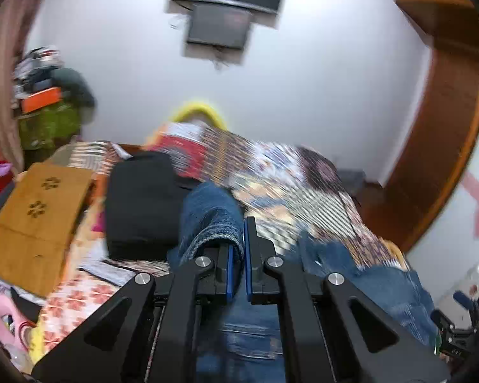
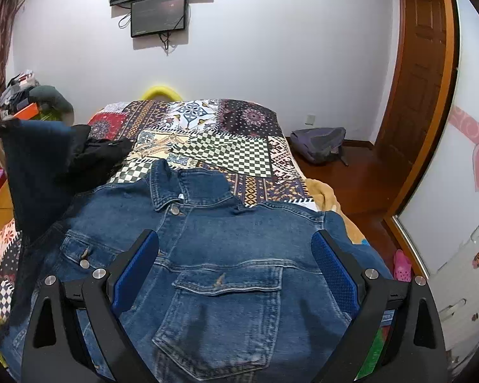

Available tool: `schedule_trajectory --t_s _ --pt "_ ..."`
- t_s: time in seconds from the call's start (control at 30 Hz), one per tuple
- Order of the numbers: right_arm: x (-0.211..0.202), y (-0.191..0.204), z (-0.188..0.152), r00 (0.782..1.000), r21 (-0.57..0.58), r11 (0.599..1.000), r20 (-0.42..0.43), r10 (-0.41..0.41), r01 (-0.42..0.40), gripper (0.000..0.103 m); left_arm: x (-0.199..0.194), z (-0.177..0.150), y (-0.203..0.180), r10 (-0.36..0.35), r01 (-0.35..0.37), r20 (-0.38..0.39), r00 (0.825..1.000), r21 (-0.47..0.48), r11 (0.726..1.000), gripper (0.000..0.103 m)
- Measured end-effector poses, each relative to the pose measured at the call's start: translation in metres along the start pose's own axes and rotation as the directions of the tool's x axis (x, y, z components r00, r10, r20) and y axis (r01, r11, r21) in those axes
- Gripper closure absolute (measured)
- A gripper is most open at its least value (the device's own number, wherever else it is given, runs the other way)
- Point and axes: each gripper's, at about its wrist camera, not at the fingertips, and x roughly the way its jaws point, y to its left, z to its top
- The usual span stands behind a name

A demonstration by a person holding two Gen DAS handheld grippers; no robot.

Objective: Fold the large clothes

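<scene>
Left wrist view, blurred: the left gripper point(image 1: 238, 255) pinches a fold of the denim jacket point(image 1: 212, 220), lifted above the patchwork bedspread point(image 1: 303, 198).

Right wrist view: the right gripper point(image 2: 234, 266) hovers wide apart, empty, over the jacket lying front-up, collar point(image 2: 188, 185) away.

Left gripper point(image 1: 238, 255) clamped on a fold of the denim jacket point(image 1: 212, 220); cloth is pinched between the blue pads point(image 1: 229, 271) and draped over the left finger. More denim is seen below and to the right. Patchwork bedspread point(image 1: 281, 188) blurred. Black bag point(image 1: 140, 204) just left of the jacket, cardboard box point(image 1: 35, 220) further left. Two wall screens point(image 1: 226, 3) above.
</scene>
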Motion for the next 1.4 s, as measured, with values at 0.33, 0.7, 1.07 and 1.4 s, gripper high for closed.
schedule_trajectory --t_s 0.33,0.7,1.07,1.4 --pt "0.002 -0.018 -0.005 1.0 0.024 1.0 -0.018 0.001 -0.001 0.008 0.078 -0.079 -0.106 -0.103 0.167 -0.321 0.942 0.179 0.969 0.099" --pt "-0.001 -0.007 -0.006 1.0 -0.022 1.0 -0.025 0.01 -0.011 0.008 0.092 -0.146 -0.108 -0.126 0.257 -0.562 0.818 0.16 0.953 0.07" --pt "-0.007 0.048 0.011 0.993 -0.176 0.977 -0.022 0.116 -0.118 0.008 0.018 -0.107 -0.041 -0.102 0.161 -0.39 0.915 0.122 0.979 0.041" --pt "0.021 0.138 0.02 0.949 -0.338 0.887 -0.142 0.282 -0.314 0.008 -0.032 -0.09 0.05 0.049 -0.028 -0.248 0.967 0.087 0.996 0.033"
